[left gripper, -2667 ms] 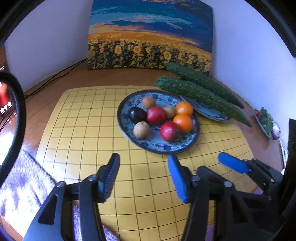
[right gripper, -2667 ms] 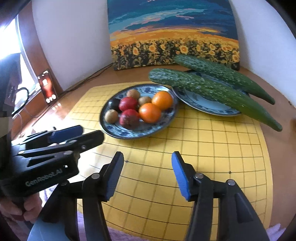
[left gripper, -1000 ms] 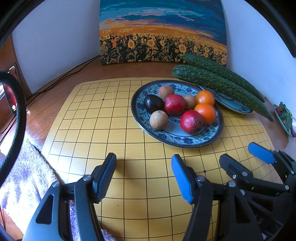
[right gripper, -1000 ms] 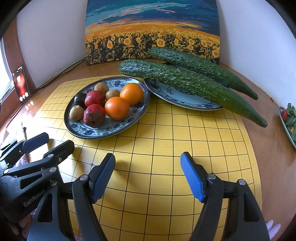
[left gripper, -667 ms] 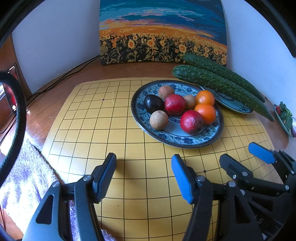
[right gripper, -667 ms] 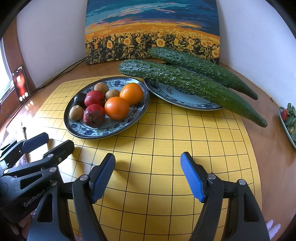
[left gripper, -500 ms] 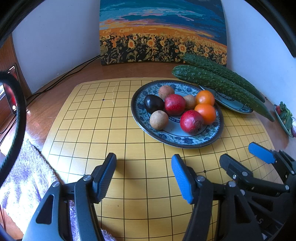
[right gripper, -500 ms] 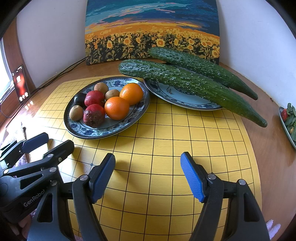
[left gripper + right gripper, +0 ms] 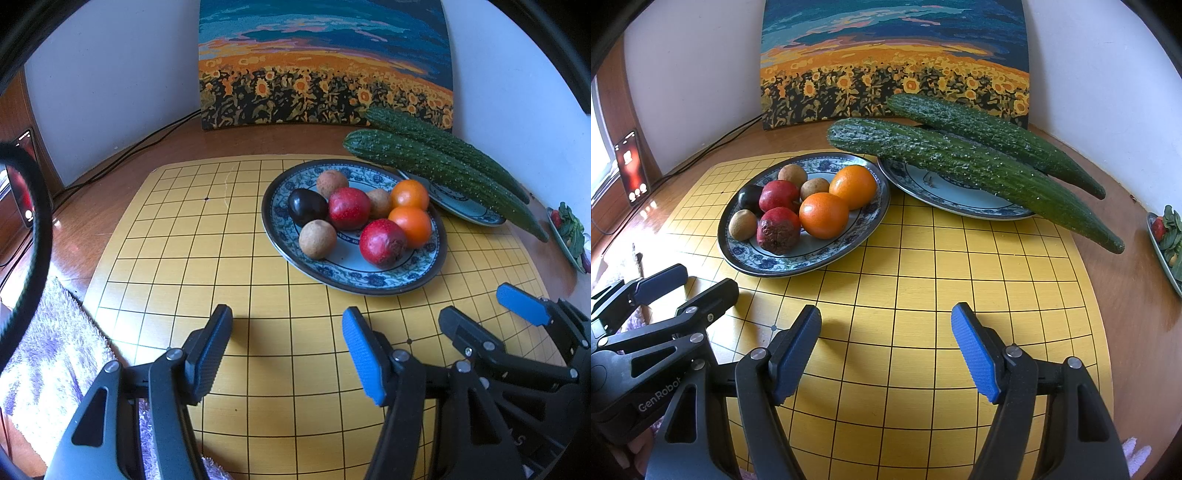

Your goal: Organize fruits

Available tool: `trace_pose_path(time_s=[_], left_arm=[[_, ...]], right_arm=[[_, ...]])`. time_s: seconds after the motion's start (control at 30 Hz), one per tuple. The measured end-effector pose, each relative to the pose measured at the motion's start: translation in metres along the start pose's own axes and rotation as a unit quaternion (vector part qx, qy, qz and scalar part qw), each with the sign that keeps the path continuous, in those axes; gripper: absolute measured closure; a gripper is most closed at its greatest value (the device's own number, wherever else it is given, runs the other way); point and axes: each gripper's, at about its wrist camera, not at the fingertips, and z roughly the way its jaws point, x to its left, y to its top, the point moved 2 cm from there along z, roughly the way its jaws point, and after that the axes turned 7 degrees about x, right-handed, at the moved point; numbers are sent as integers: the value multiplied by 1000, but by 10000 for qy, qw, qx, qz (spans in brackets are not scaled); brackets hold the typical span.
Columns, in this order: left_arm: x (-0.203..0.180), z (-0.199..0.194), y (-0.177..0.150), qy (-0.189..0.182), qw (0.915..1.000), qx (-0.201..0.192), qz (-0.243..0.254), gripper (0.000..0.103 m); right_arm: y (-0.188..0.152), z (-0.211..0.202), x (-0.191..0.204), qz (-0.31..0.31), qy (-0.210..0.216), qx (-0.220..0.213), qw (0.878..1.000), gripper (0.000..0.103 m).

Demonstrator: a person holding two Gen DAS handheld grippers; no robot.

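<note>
While both claws hung spread and empty, the fruit sat untouched on its plate.

Over the near edge of the yellow gridded board point(image 9: 229, 258) on the brown wooden desk point(image 9: 110, 192), the left claw point(image 9: 286, 345) and the right claw point(image 9: 886, 345) each had jaws wide apart, gripping nothing. Toward the board's far right stood the blue-patterned oval plate point(image 9: 351, 275), holding two oranges point(image 9: 823, 214), two red pomegranates point(image 9: 382, 242), a dark plum point(image 9: 306, 206) and three brown round fruits point(image 9: 317, 239). Just beside it, a second blue-rimmed plate point(image 9: 945, 197) carried two long green cucumbers point(image 9: 960, 158) lying side by side. Behind them, a sunflower-field painting point(image 9: 894, 62) leaned on the white wall.
</note>
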Motion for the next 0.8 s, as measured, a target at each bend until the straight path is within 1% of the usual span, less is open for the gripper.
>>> trace_pose_path(time_s=[0.8], left_arm=[[0, 0, 0, 4, 10000, 1, 2, 38]], right_arm=[[-1, 0, -2, -13, -54, 10, 10000, 28]])
